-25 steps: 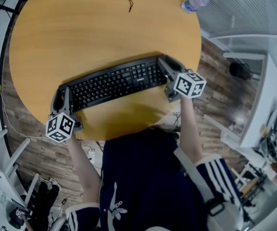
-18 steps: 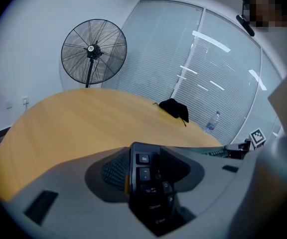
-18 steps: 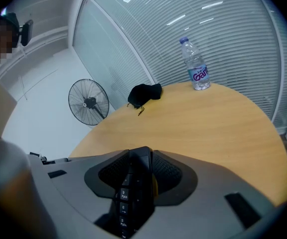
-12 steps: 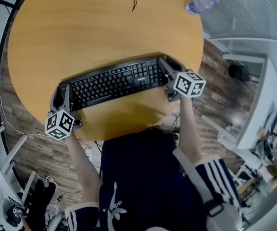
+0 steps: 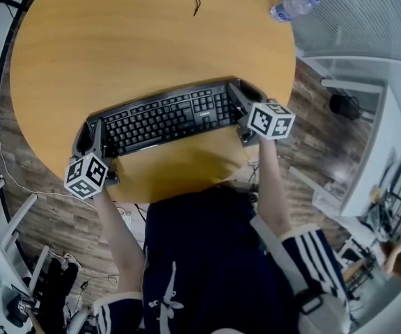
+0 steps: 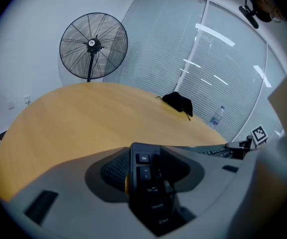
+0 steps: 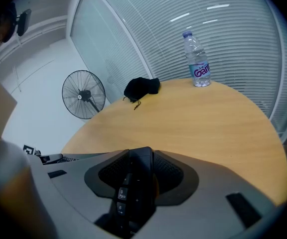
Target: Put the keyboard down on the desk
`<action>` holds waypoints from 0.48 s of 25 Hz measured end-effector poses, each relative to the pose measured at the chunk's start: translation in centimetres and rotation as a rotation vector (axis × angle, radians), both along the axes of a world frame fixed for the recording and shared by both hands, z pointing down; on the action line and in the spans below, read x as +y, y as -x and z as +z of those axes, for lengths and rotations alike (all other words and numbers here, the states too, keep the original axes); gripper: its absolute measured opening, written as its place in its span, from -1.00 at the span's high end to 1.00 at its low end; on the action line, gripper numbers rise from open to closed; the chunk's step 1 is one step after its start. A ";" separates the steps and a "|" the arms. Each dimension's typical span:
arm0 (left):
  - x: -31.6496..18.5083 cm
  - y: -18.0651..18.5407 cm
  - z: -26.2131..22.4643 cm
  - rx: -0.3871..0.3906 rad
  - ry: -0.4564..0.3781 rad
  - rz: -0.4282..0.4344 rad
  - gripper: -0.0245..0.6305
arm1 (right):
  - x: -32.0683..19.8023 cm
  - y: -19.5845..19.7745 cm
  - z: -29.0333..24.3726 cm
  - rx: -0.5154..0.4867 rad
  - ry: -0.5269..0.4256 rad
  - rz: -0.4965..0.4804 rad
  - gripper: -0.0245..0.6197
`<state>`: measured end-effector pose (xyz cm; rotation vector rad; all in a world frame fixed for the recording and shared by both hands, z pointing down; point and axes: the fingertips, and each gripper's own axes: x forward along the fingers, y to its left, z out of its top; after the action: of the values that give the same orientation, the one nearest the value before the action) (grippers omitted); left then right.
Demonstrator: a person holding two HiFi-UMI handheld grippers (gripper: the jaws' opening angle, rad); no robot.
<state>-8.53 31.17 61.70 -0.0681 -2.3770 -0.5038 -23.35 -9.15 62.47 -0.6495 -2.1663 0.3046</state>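
The left gripper [image 5: 93, 135] and right gripper [image 5: 241, 97] each clamp one end of the long black plastic keyboard [image 5: 166, 117] over the round tan wooden desk [image 5: 131, 40].

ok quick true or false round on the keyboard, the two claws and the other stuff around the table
1. The left claw is shut on the Esc end of the keyboard. True.
2. The right claw is open and empty. False: it is shut on the keyboard's other end, the number-pad end.
3. A water bottle stands upright near the edge of the table. True.
4. The black cloth lies on top of the keyboard. False: it lies on the table's far edge, well apart from the keyboard.
5. The fan stands on the table. False: it stands beyond the table, its pole dropping behind the far edge.
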 end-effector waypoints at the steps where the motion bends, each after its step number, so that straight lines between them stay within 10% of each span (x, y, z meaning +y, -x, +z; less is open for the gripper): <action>1: 0.0 -0.1 0.2 0.014 0.001 0.000 0.34 | 0.0 0.0 0.2 0.005 -0.008 -0.001 0.49; 12: -0.3 -0.1 0.6 0.070 -0.012 -0.009 0.33 | 0.0 0.0 0.3 -0.006 -0.024 -0.012 0.49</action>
<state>-8.46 30.90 62.25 -0.0902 -2.3059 -0.5116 -23.35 -9.13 62.77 -0.6500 -2.1678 0.2697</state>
